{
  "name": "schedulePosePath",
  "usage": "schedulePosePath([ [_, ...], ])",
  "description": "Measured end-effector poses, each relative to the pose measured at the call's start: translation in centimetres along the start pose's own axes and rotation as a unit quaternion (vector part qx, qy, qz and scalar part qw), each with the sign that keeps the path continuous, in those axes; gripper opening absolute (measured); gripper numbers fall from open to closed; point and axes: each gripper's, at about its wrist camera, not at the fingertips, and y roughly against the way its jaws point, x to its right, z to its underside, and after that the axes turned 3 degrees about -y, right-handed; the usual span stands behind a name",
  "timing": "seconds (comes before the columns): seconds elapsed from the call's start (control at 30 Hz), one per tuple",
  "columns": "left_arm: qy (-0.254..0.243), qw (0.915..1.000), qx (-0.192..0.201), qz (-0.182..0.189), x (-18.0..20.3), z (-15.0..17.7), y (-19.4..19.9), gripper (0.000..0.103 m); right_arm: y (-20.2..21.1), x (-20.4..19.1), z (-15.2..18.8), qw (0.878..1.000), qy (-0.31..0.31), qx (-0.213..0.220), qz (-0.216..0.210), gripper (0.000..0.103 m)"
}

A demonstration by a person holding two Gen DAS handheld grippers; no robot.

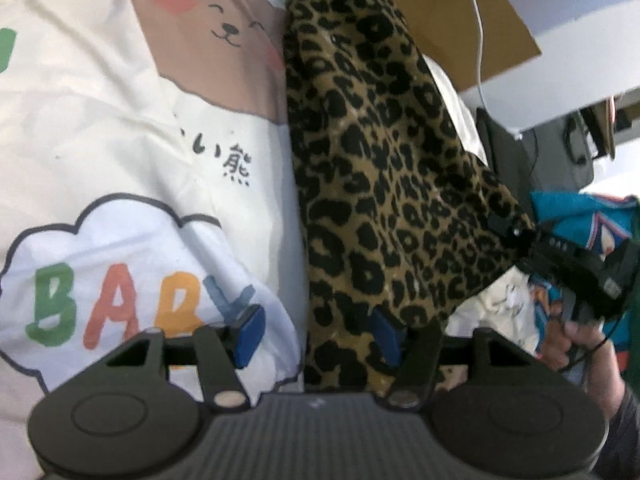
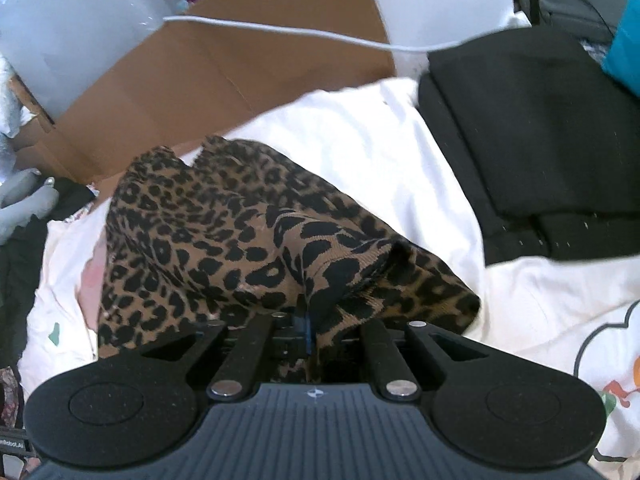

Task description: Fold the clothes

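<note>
Item: leopard-print garment (image 2: 224,240), mid-fold on the white printed sheet (image 1: 100,128).
My right gripper (image 2: 308,332) pinches its edge; my left gripper (image 1: 316,332) stands open astride its near edge. Next: lay flat.

Right tongs (image 2: 306,330) nearly closed, pinching a fold of the leopard-print garment (image 2: 224,240), fabric bunched up at the pads. Garment lies on a white printed sheet (image 2: 380,148). Folded black clothing (image 2: 532,128) at the sheet's far right. Cardboard box (image 2: 248,60) behind, white cable (image 2: 280,30) across it.
</note>
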Motion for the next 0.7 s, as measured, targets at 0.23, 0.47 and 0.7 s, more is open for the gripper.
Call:
schedulePosePath([
  [0.23, -0.008, 1.0000, -0.001, 0.005, -2.9, 0.4, 2.0, 0.062, 0.1, 2.8, -0.5, 0.999, -0.041, 0.006, 0.014, 0.030],
  [0.47, -0.008, 0.9991, -0.021, 0.036, -5.2, 1.1, 3.3, 0.021, -0.1, 5.6, -1.0, 0.994, -0.106, 0.009, 0.006, 0.008],
  [0.7, 0.005, 0.9990, -0.024, 0.036, -6.9, -0.1, 7.2, 0.005, 2.5, 5.1, -1.4, 0.996, -0.082, 0.044, 0.009, 0.000],
])
